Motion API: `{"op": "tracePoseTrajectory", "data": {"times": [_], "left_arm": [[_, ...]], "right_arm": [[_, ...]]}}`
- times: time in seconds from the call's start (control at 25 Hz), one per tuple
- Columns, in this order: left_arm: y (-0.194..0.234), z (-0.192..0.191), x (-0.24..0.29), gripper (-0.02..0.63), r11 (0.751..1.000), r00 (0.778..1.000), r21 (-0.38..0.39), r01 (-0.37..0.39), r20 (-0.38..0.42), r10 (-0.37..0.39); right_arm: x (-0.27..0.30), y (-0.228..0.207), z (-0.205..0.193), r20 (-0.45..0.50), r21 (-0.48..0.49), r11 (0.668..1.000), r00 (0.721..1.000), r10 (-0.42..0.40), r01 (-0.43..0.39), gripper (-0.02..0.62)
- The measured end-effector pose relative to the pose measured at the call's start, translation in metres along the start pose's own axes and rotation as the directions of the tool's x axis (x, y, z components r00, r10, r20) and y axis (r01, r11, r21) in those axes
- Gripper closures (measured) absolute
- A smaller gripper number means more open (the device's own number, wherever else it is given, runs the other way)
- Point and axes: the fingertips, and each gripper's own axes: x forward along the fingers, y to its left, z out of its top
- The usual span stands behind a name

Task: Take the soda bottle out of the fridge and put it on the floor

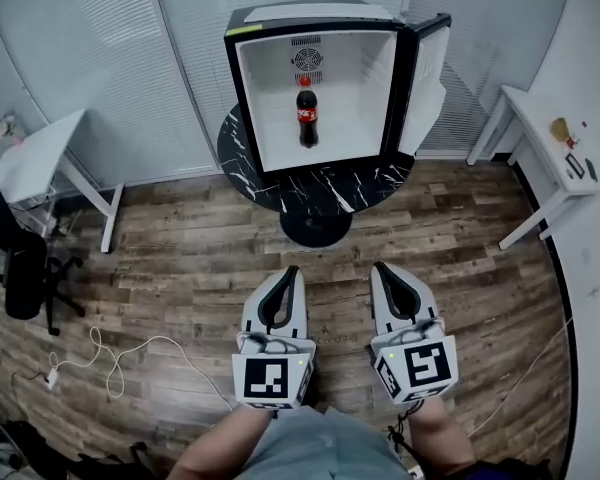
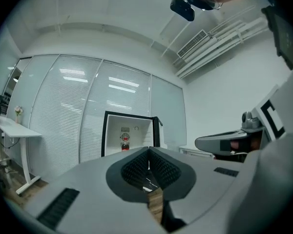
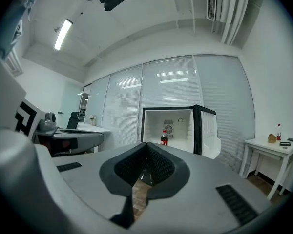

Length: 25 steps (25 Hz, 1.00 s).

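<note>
A dark soda bottle (image 1: 307, 116) with a red cap and red label stands upright inside the open mini fridge (image 1: 270, 103). The fridge sits on a round black marble table (image 1: 320, 190), its door (image 1: 427, 73) swung to the right. My left gripper (image 1: 291, 270) and right gripper (image 1: 379, 267) are held side by side low over the wooden floor, well short of the fridge, both shut and empty. The bottle (image 2: 125, 141) shows small and far beyond the closed jaws in the left gripper view, and the bottle (image 3: 164, 137) likewise in the right gripper view.
A white desk (image 1: 42, 158) and a black office chair (image 1: 20, 258) stand at the left. A white side table (image 1: 555, 158) with small items is at the right. A white cable (image 1: 120, 360) lies on the wooden floor (image 1: 180, 268). Glass partition walls are behind the fridge.
</note>
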Motion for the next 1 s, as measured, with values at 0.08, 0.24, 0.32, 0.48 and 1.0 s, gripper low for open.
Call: {"op": "tracePoseTrajectory", "data": {"times": [0.08, 0.24, 0.32, 0.48, 1.0], "left_arm": [[0.016, 0.009, 0.022, 0.589, 1.0, 1.0, 0.006, 0.013, 0.008, -0.013], [0.043, 0.03, 0.064, 0.589, 0.999, 0.998, 0.012, 0.035, 0.051, -0.035], [0.053, 0.032, 0.081, 0.589, 0.999, 0.997, 0.015, 0.045, 0.056, -0.046], [0.062, 0.021, 0.101, 0.589, 0.997, 0.996, 0.011, 0.076, 0.046, -0.076], [0.076, -0.003, 0.17, 0.589, 0.997, 0.997, -0.019, 0.069, 0.015, -0.069]], "right_arm": [[0.025, -0.004, 0.013, 0.009, -0.013, 1.0, 1.0, -0.013, 0.013, 0.58], [0.066, -0.014, 0.037, 0.032, -0.048, 0.998, 0.999, -0.039, 0.041, 0.58], [0.082, -0.019, 0.042, 0.035, -0.055, 0.997, 0.998, -0.052, 0.054, 0.58], [0.105, -0.025, 0.04, 0.02, -0.061, 0.996, 0.998, -0.065, 0.066, 0.58], [0.179, -0.06, 0.033, 0.014, -0.039, 0.999, 1.0, -0.02, 0.021, 0.578]]}}
